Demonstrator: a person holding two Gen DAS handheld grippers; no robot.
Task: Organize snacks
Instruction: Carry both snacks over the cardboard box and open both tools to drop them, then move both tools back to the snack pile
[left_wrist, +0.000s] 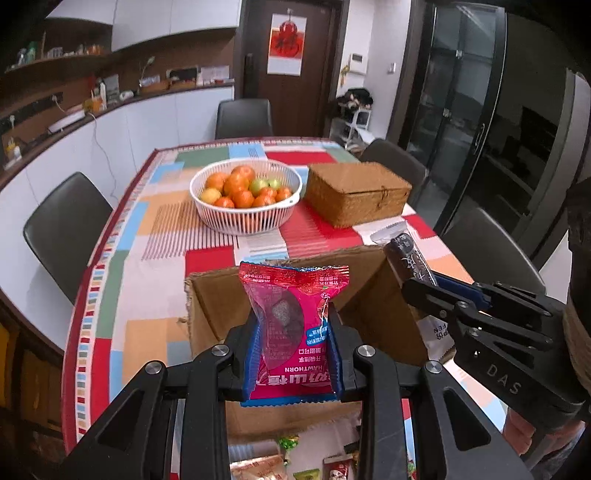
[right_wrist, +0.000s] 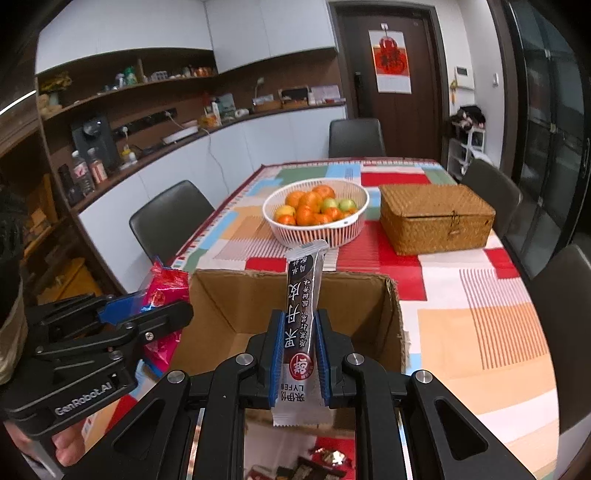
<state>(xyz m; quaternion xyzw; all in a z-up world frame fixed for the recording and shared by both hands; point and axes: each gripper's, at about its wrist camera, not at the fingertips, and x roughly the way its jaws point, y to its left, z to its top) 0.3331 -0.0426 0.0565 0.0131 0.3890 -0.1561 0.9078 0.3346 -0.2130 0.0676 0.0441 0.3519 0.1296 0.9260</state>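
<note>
left hand-held gripper clamps a red hawthorn packet; right hand-held gripper clamps a dark snack stick, above a cardboard box on the patchwork-clothed worktop, dark chairs around.

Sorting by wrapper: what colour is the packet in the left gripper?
Pink-red hawthorn packet, clearest in the left wrist view.

Indoor light is moderate and even, casting soft shadows inside the cardboard box ahead of the claws. Colours look oversaturated. Fisheye bending curves the edges, corners vignette black, and far shelves blur.
</note>
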